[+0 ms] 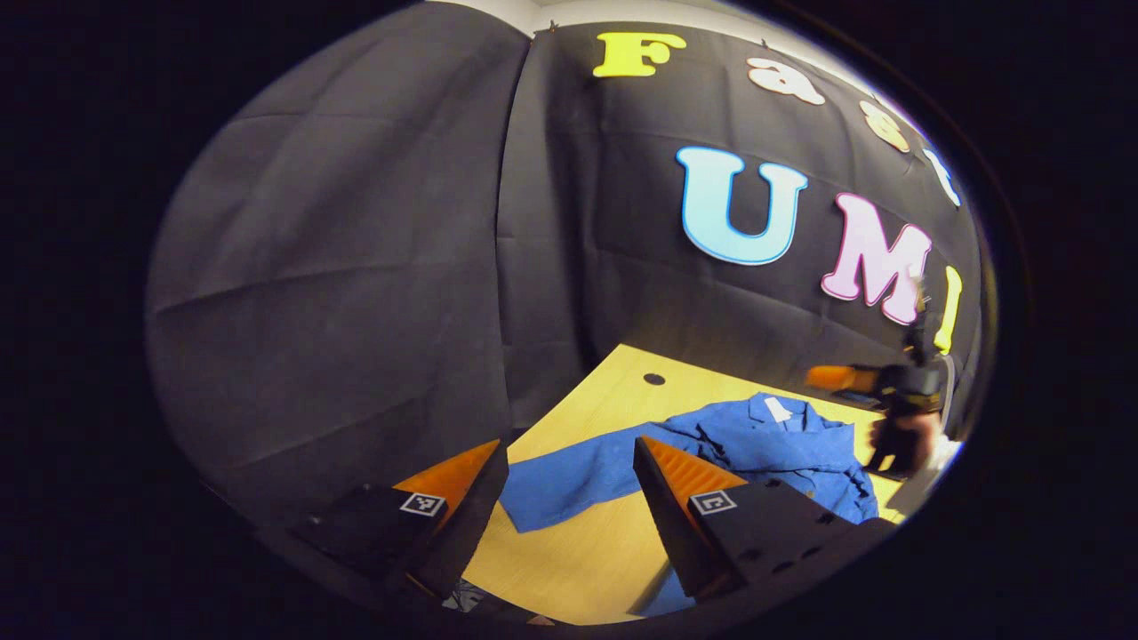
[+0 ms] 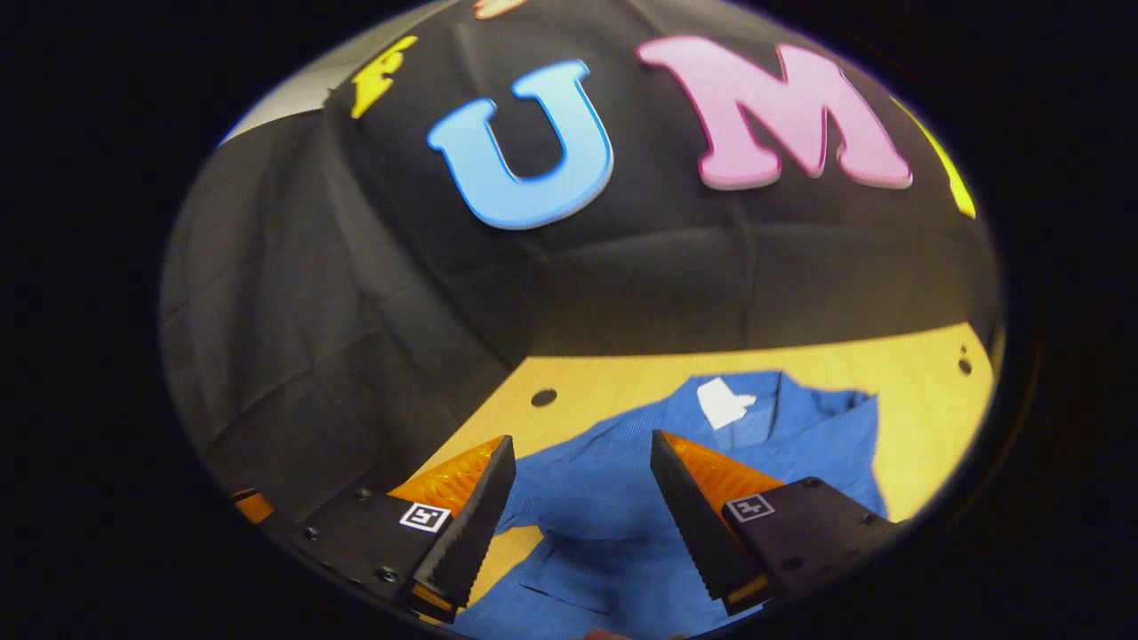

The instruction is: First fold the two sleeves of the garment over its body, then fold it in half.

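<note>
Left gripper view: a blue garment (image 1: 765,444) lies spread on a pale wooden table (image 1: 578,551), collar toward the booth's black back wall, with a small white label (image 1: 778,410) at the neck. One sleeve (image 1: 569,484) stretches flat away from the body toward the table's edge, not yet folded over. The garment looks laid out open like this so that each sleeve can be reached and turned inward. The left gripper (image 1: 569,467) hangs above the table, raised clear of the cloth, its two fingers spread wide with nothing between them; the outstretched sleeve shows through the gap. It points forward and slightly down toward the sleeve. At the far right edge of this view the right gripper (image 1: 893,436) appears beside the garment's other side, held by a person's hand; the picture is blurred there, so its fingers cannot be made out from this side.

Right gripper view: the right gripper (image 2: 582,462) hovers over the garment's (image 2: 622,524) body, tilted down toward it. Its fingers stand wide apart and grip nothing. Past them lie the collar and white label (image 2: 722,403), with bare table (image 2: 925,418) on the right. Small round holes (image 2: 543,396) mark the tabletop near the wall. Both sleeves seem still to be folded.
</note>
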